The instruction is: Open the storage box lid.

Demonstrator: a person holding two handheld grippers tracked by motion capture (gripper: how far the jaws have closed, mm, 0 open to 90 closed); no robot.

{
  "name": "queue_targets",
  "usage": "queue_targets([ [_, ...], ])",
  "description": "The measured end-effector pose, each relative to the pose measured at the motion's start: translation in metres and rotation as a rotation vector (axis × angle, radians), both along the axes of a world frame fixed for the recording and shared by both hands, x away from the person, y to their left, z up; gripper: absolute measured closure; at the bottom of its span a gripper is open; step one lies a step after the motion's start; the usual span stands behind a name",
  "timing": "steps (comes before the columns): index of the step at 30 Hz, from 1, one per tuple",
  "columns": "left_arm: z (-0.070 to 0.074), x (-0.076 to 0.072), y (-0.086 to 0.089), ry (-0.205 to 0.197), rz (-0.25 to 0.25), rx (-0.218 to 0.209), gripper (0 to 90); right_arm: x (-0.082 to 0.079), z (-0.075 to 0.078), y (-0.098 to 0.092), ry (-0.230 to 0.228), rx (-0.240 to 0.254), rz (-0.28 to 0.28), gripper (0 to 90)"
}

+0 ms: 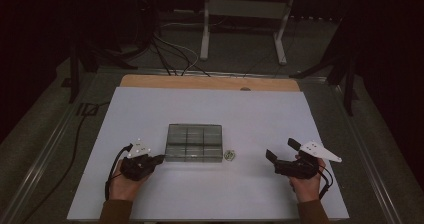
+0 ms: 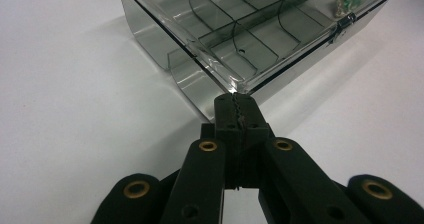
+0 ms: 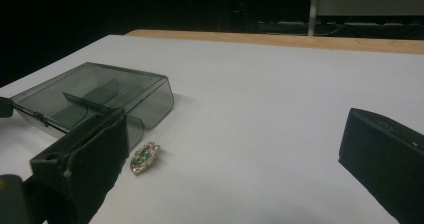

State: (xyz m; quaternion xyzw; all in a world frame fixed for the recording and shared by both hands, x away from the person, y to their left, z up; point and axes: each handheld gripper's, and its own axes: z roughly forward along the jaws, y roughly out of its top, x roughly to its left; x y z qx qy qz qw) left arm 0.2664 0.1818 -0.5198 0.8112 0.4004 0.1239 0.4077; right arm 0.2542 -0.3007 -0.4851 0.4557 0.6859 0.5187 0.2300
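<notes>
Left gripper (image 2: 235, 106), jaws pressed together, noses the near corner of the closed box (image 1: 194, 142) mid-table; right gripper (image 1: 282, 151) waits spread. A push could slide the box onto the brooch (image 3: 144, 157).

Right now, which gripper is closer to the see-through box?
Left. The left gripper is shut right at the clear box's corner; the right gripper waits open, well off beyond the small jewel.
</notes>
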Motion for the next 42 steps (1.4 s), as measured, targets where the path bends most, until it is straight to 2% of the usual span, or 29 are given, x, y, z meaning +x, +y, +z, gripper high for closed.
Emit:
queue_targets([
  [11, 0.003, 0.000, 0.000, -0.014, 0.009, -0.027, 90.0, 0.000, 0.000, 0.002, -0.004, -0.003, 0.010, 0.0],
  [19, 0.010, 0.002, -0.001, -0.030, 0.039, -0.072, 90.0, 0.001, 0.001, 0.008, -0.025, -0.015, 0.025, 0.0],
  [23, 0.014, 0.005, -0.002, -0.035, 0.052, -0.088, 90.0, 0.002, 0.005, 0.011, -0.054, -0.015, 0.050, 0.0],
  [26, 0.019, 0.008, -0.004, -0.037, 0.054, -0.085, 90.0, 0.005, 0.011, 0.021, -0.124, -0.033, 0.089, 0.0],
  [29, 0.024, 0.013, -0.007, -0.041, 0.064, -0.091, 90.0, 0.008, 0.014, 0.028, -0.143, -0.034, 0.112, 0.0],
  [30, 0.026, 0.015, -0.008, -0.043, 0.069, -0.099, 90.0, 0.011, 0.016, 0.036, -0.146, -0.040, 0.133, 0.0],
  [32, 0.031, 0.018, -0.010, -0.054, 0.078, -0.103, 90.0, 0.014, 0.017, 0.040, -0.138, -0.047, 0.144, 0.0],
  [33, 0.033, 0.020, -0.011, -0.059, 0.081, -0.103, 90.0, 0.020, 0.018, 0.048, -0.115, -0.072, 0.160, 0.0],
  [37, 0.045, 0.027, -0.015, -0.077, 0.101, -0.118, 90.0, 0.031, 0.019, 0.062, -0.067, -0.096, 0.195, 0.0],
  [40, 0.048, 0.029, -0.016, -0.082, 0.108, -0.125, 90.0, 0.036, 0.020, 0.067, -0.050, -0.084, 0.220, 0.0],
  [42, 0.052, 0.032, -0.018, -0.087, 0.111, -0.132, 90.0, 0.044, 0.021, 0.077, -0.046, -0.084, 0.258, 0.0],
])
